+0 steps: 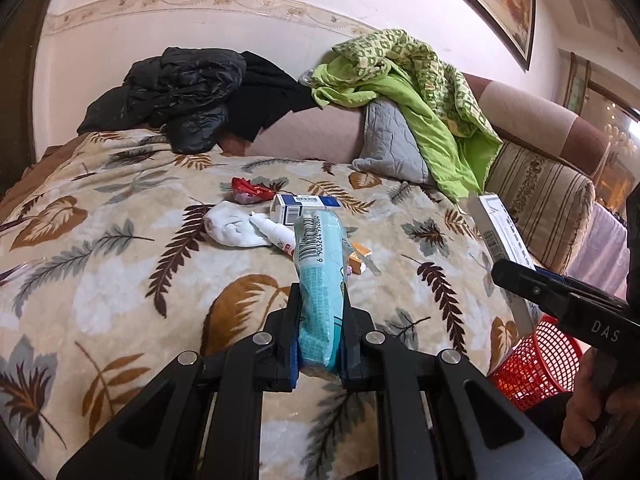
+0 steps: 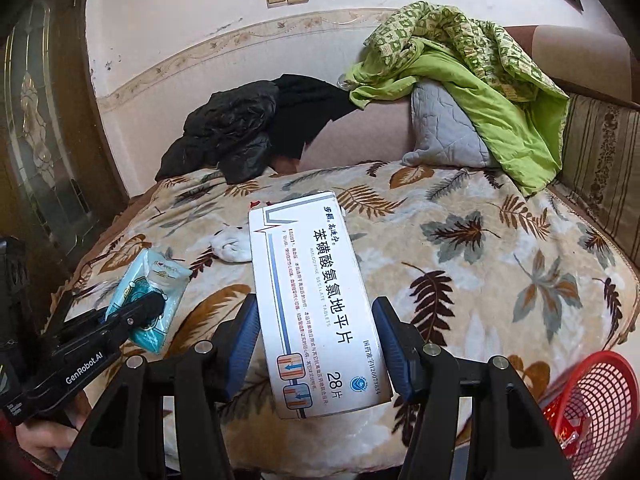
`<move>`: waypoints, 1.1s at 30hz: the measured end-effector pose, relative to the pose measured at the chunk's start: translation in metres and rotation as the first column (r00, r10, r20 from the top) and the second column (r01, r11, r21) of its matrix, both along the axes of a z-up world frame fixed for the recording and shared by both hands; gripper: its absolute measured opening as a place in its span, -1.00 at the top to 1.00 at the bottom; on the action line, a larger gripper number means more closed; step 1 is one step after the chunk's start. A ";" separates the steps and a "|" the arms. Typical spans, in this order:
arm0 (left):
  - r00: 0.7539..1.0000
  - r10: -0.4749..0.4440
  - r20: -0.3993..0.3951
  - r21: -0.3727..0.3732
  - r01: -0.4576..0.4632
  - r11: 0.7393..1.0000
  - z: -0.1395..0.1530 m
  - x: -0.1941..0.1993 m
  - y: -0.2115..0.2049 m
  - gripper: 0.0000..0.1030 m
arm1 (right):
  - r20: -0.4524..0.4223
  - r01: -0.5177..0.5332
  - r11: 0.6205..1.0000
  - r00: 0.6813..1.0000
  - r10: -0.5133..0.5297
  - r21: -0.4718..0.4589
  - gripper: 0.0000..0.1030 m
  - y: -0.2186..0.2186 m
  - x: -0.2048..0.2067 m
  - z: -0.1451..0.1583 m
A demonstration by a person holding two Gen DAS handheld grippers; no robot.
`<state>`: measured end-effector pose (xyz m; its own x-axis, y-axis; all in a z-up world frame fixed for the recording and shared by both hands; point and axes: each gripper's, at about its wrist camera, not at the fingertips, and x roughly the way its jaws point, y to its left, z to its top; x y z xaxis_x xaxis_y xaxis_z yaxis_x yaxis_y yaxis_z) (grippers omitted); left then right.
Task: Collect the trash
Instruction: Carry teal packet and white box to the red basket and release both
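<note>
The left tool (image 1: 320,344) clamps a blue tissue pack (image 1: 320,280) above the bed (image 1: 120,240); the right tool (image 2: 316,344) grips a white medicine box (image 2: 316,312) above the bed, near the red basket (image 2: 596,408) beside the bed.

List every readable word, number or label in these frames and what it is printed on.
"苯磺酸氨氯地平片", "AMLODIPINE BESILATE TABLETS", "28片": white medicine box.
"GenRobot.AI": left hand-held gripper.
"DAS": right hand-held gripper.
Barcode digits, roughly "442206 9": teal packet, only partly legible.
Small blue-and-white box: print too small to read.
</note>
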<state>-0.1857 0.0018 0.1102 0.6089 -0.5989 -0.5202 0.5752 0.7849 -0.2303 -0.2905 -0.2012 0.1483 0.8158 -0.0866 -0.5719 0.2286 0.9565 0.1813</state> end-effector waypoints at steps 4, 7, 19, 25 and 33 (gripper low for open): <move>1.000 0.007 0.005 -0.021 -0.007 1.000 0.004 -0.007 0.008 0.75 | 0.008 0.002 1.000 1.000 -0.002 -0.013 -0.19 0.007 -0.007 0.008; 1.000 0.004 0.013 -0.022 -0.004 1.000 0.006 -0.012 0.010 0.74 | -0.001 -0.001 1.000 1.000 0.001 -0.021 -0.19 0.011 -0.010 0.004; 1.000 0.028 0.011 0.020 -0.028 0.999 -0.002 -0.005 0.003 0.74 | -0.043 -0.020 0.999 0.999 0.019 -0.026 -0.19 0.014 0.008 -0.020; 1.000 -0.003 0.010 0.024 0.003 1.000 -0.004 -0.001 -0.015 0.74 | -0.017 0.001 0.999 1.000 0.000 0.051 -0.19 -0.005 0.011 -0.022; 0.999 -0.045 -0.015 0.005 0.045 0.999 -0.008 0.003 -0.033 0.74 | 0.008 0.013 0.993 1.000 -0.014 0.119 -0.19 -0.020 0.009 -0.026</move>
